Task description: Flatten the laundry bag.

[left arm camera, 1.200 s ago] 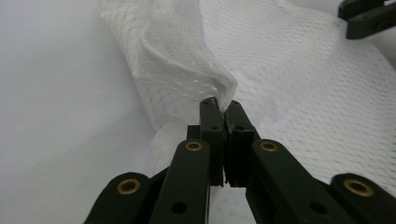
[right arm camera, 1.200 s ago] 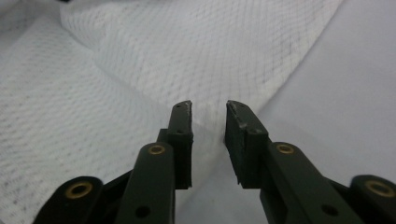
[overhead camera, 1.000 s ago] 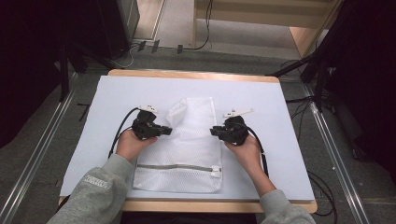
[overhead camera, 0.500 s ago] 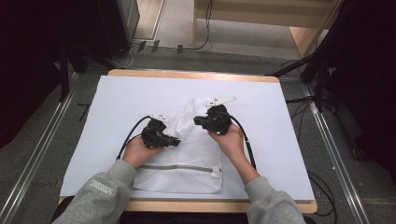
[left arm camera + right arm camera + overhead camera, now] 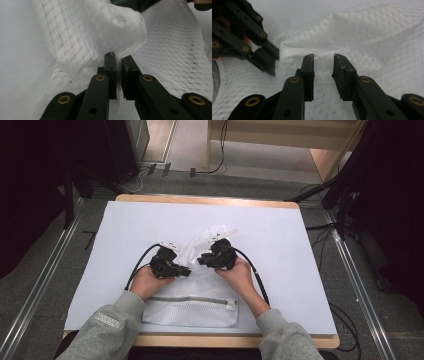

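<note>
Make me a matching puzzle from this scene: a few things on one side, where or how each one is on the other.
Things:
1. left tongs
2. right tongs
3. zipper
4. mesh bag

States:
A. runs across the bag's near end
B. lies on the white sheet, far part bunched up
C. pinching a fold of mesh
D. jaws apart, mesh between them, not pressing

Pairs: 1-C, 2-D, 3-A, 4-B
</note>
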Action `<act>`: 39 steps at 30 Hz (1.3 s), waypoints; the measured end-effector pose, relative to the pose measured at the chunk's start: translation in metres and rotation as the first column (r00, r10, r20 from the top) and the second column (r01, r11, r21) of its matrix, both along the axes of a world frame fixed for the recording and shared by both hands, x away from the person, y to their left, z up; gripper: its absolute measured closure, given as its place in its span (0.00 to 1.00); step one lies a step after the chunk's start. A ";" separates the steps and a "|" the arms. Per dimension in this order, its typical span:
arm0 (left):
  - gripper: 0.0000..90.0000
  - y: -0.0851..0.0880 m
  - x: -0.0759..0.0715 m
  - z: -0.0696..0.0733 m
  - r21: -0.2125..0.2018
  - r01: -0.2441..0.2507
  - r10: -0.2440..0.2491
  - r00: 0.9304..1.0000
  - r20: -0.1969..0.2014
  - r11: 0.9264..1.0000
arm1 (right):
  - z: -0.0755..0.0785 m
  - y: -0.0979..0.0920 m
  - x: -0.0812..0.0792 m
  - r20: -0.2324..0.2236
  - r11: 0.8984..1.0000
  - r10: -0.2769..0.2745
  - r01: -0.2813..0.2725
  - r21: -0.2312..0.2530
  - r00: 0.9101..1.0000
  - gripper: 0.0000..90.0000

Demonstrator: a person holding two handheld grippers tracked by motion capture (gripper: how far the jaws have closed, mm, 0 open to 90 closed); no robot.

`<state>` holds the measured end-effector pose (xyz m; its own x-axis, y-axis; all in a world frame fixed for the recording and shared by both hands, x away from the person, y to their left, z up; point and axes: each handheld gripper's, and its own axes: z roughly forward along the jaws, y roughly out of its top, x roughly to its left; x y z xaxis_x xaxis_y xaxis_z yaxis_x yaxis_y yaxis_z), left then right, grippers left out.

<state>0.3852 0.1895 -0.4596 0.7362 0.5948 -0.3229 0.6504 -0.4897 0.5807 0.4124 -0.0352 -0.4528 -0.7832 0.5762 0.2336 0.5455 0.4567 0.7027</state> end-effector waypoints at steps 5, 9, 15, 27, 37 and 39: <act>0.94 0.001 0.000 0.000 0.005 -0.001 0.001 1.000 -0.001 1.000 | -0.003 0.002 -0.003 0.004 0.999 0.031 -0.030 -0.036 1.000 0.77; 0.95 0.001 0.000 0.000 0.003 -0.003 0.003 1.000 0.001 1.000 | 0.013 -0.002 -0.004 0.067 1.000 0.001 -0.002 0.004 0.998 0.92; 0.95 0.000 0.000 -0.001 -0.002 -0.004 0.004 1.000 0.001 1.000 | 0.018 0.000 0.005 0.067 0.999 -0.021 0.019 0.037 0.998 0.88; 0.96 0.002 0.002 -0.001 0.002 -0.002 0.002 1.000 -0.007 1.000 | -0.013 0.021 0.010 0.016 0.997 0.050 -0.049 -0.060 0.999 0.66; 1.00 0.001 0.002 0.000 0.015 -0.007 0.008 1.000 -0.012 1.000 | -0.005 0.017 0.009 0.037 0.997 0.010 -0.007 -0.078 0.999 0.99; 1.00 0.001 0.002 0.000 0.014 -0.012 0.012 1.000 -0.014 1.000 | 0.002 0.010 0.010 0.040 0.999 -0.005 0.007 -0.047 0.999 0.99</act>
<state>0.3877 0.1908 -0.4597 0.7244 0.6081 -0.3246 0.6643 -0.4901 0.5644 0.4221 -0.0247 -0.4512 -0.7879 0.5903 0.1754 0.5206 0.4864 0.7018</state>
